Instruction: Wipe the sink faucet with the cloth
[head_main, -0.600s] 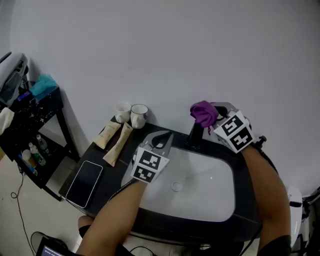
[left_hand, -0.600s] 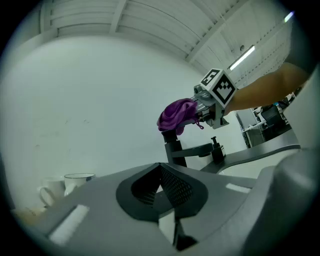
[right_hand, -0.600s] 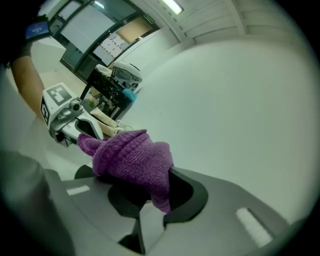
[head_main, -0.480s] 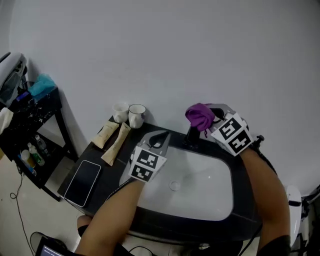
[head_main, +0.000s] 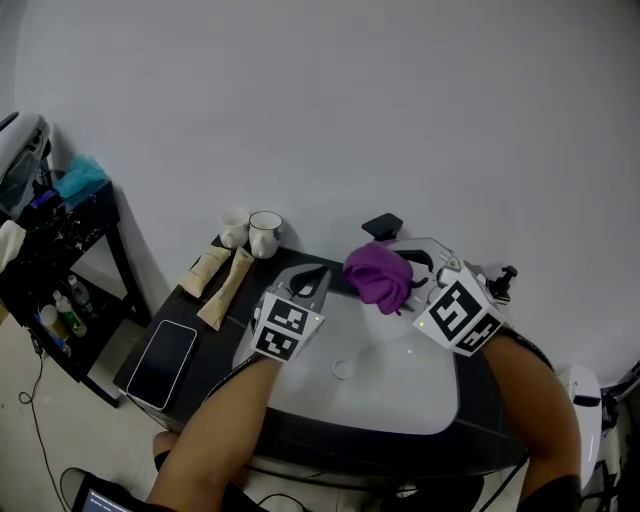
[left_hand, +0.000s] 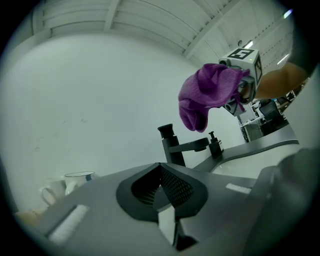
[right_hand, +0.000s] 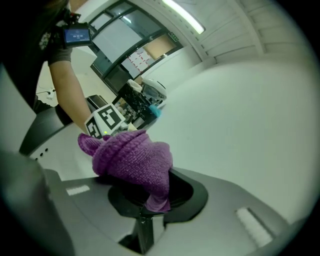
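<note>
Gripping purple knitted cloth (head_main: 375, 272) in right gripper (head_main: 398, 284) jaws, clear of black faucet (head_main: 383, 226); left gripper (head_main: 308, 284) jaws closed, empty; wiping judged unfinished.

Over the white sink (head_main: 400, 385), the right gripper (head_main: 405, 284) holds a bunched purple cloth (head_main: 377, 274) in the air, just in front of the black faucet (head_main: 382, 226). The left gripper (head_main: 311, 283) sits at the basin's left rim. On the dark counter to the left stand two cups (head_main: 264, 233), with two tubes (head_main: 230, 277) and a phone (head_main: 164, 363) lying nearer the person.
</note>
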